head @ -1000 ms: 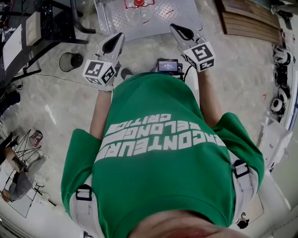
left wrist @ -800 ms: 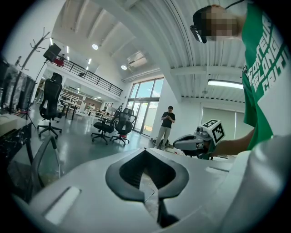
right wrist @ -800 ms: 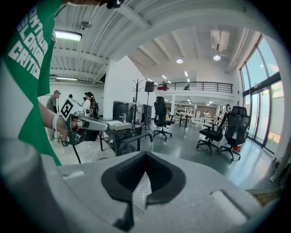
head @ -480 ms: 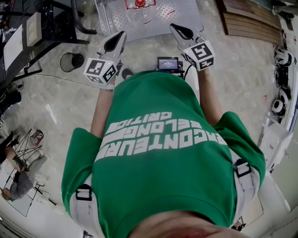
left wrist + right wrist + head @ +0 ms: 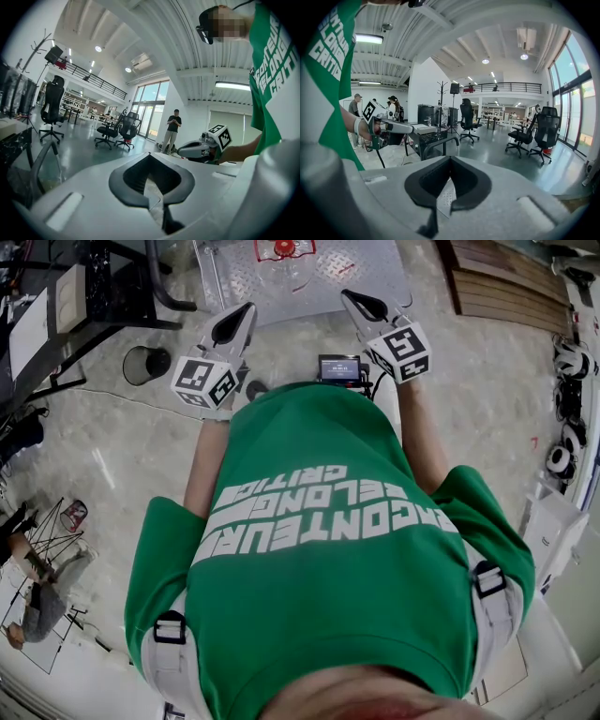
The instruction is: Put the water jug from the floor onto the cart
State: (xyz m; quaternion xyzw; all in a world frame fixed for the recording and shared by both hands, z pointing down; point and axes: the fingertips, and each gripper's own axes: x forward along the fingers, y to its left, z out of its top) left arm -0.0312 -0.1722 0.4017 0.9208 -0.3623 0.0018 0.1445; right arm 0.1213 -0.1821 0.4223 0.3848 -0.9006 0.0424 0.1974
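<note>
**Both grippers closed and empty, short of the cart**

The person's green cotton T-shirt [image 5: 328,549], printed in white, fills the lower head view. It hides the floor under it and most of both arms. Grey webbing straps [image 5: 169,627] cross the shoulders.

Just past the shirt, the left gripper [image 5: 242,317] and right gripper [image 5: 352,298] are held well apart. They are smooth grey shells with black-lined jaws. Each has its jaws pressed together with nothing between them. A small screen device [image 5: 339,368] peeks out between them, its lower part covered by the shirt.

Beyond the tips lies the cart [image 5: 366,273], a deck of ridged diamond-plate metal cut off by the top edge. A clear round body with a red cap, apparently the water jug [image 5: 281,249], stands on the deck about midway between its left and right edges. It is mostly cropped and hard to make out.

Left of the cart, a black round bin [image 5: 143,362] sits on the pale marbled floor [image 5: 478,399]. Brown wooden slats [image 5: 506,292] lie to the right.
</note>
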